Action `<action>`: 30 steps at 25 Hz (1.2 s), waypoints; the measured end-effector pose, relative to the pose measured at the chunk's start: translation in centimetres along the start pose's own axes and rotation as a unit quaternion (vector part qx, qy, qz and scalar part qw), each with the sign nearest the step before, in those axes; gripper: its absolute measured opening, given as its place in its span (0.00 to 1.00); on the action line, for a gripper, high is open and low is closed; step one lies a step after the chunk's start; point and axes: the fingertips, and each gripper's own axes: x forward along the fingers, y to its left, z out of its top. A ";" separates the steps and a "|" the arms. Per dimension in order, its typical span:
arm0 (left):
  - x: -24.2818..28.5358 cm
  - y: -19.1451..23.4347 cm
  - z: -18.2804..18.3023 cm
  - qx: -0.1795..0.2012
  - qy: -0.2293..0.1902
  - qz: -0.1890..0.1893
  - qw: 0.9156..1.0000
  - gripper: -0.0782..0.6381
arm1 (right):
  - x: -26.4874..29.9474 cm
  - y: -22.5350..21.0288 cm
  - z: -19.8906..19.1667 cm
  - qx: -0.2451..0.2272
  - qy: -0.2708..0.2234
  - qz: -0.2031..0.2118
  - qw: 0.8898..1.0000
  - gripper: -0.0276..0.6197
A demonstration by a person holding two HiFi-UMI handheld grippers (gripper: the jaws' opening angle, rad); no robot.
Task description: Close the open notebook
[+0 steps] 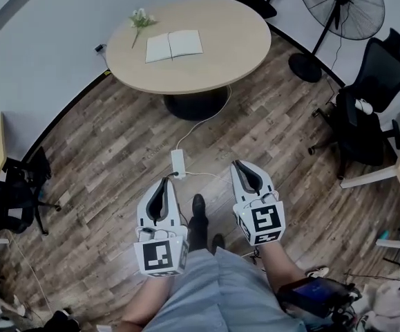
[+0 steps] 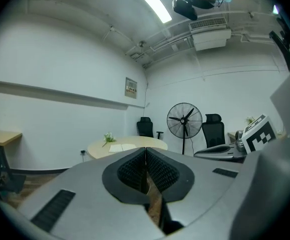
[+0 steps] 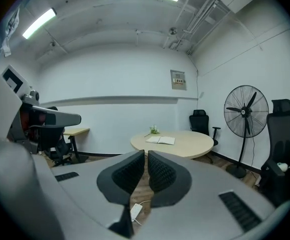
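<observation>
Task not started. The notebook (image 1: 174, 45) lies open on the far table (image 1: 234, 54), well apart from us. Our left gripper (image 1: 165, 183) and right gripper (image 1: 241, 166) both have jaws together and hold nothing, over the floor near us. Left to do: reach the table and fold one side over.

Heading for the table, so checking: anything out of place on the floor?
Yes. A white rectangular power strip lies loose on the wooden plank floor, in the path to the round beige table, its thin white cable trailing toward that table. Looks like a trip hazard.
</observation>
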 end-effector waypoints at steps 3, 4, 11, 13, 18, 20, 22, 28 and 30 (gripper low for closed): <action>5.0 2.3 -1.4 -0.012 0.014 -0.006 1.000 0.14 | 5.1 -1.2 -1.3 0.010 0.024 0.000 1.000 0.12; 6.7 3.4 -1.5 -0.012 0.019 -0.004 1.000 0.14 | 7.0 -1.4 -1.3 0.012 0.029 0.003 1.000 0.12; 17.0 10.5 0.9 -0.013 0.013 -0.001 1.000 0.14 | 19.4 -2.3 2.8 0.005 0.021 0.019 1.000 0.12; 19.1 12.4 2.1 -0.012 0.004 0.001 1.000 0.14 | 22.4 -2.4 4.7 0.000 0.011 0.021 1.000 0.12; 23.2 16.3 4.7 -0.004 -0.014 0.001 1.000 0.14 | 27.6 -2.6 9.4 -0.018 -0.018 0.014 1.000 0.12; 24.5 17.2 5.3 -0.002 -0.020 -0.002 1.000 0.14 | 28.9 -2.9 10.8 -0.024 -0.027 0.009 0.999 0.12; 25.8 17.5 6.1 -0.001 -0.030 -0.007 1.000 0.14 | 29.6 -3.4 11.5 -0.028 -0.032 0.004 0.999 0.12; 29.4 16.7 5.8 -0.003 -0.024 -0.023 0.999 0.14 | 31.2 -6.4 11.9 -0.022 -0.032 -0.015 0.999 0.12; 31.0 16.5 5.6 -0.004 -0.019 -0.024 1.000 0.14 | 32.3 -7.6 11.8 -0.019 -0.033 -0.017 0.999 0.12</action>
